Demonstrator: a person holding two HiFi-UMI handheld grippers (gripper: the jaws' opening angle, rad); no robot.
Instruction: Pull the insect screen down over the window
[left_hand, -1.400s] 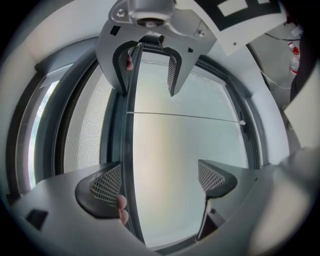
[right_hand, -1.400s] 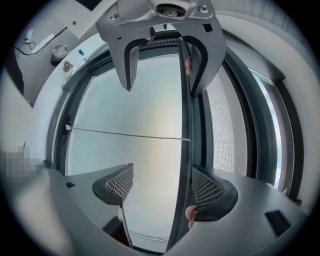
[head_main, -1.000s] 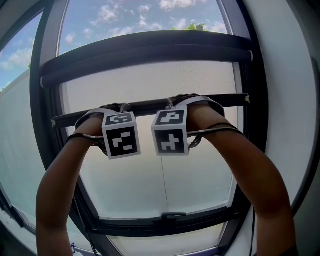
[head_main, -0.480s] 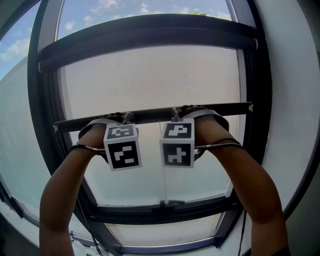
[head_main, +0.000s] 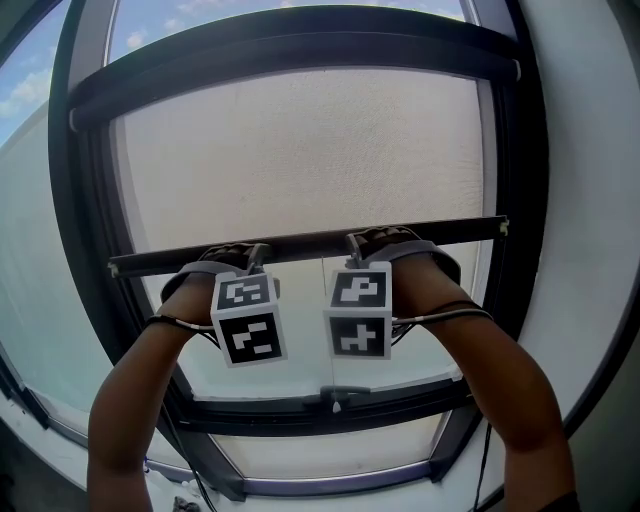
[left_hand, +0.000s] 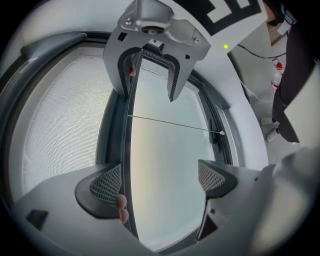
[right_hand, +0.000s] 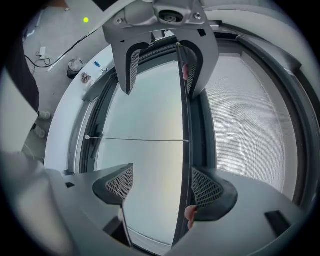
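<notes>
- Grey mesh insect screen (head_main: 300, 160) is out of the dark roller housing (head_main: 300, 55) and covers the upper part of the opening. Bare glass shows below it.
- Dark metal pull bar (head_main: 300, 243) at the screen's bottom edge sits past mid-height, well apart from the bottom rail of the dark window frame (head_main: 330, 405). Judgement: a bit over halfway done.
- Left gripper (left_hand: 159, 180): jaws apart, not clamped. The bar runs along the inner face of one jaw, with the person's fingertips (left_hand: 121, 209) curled on it.
- Right gripper (right_hand: 162, 185): same, jaws apart, bar against one jaw, fingertips (right_hand: 190, 214) on the bar.
- The grippers sit close together near mid-bar, either side of the thin white pull cord (right_hand: 140, 140).
- Step in hand: drag the bar straight down to the bottom rail.
- Doing it well:
  - Load both sides equally. In the head view the bar reads lower at its left end; that may be lens distortion, but watch for racking in the side channels.
  - Pull in the plane of the glass, not toward the body, or the mesh edges could pop out of their tracks.
  - With nothing clamped, the bar can slip off the jaw faces, so keep steady downward contact and don't jerk.
  - Keep the cord clear of the jaws.
</notes>
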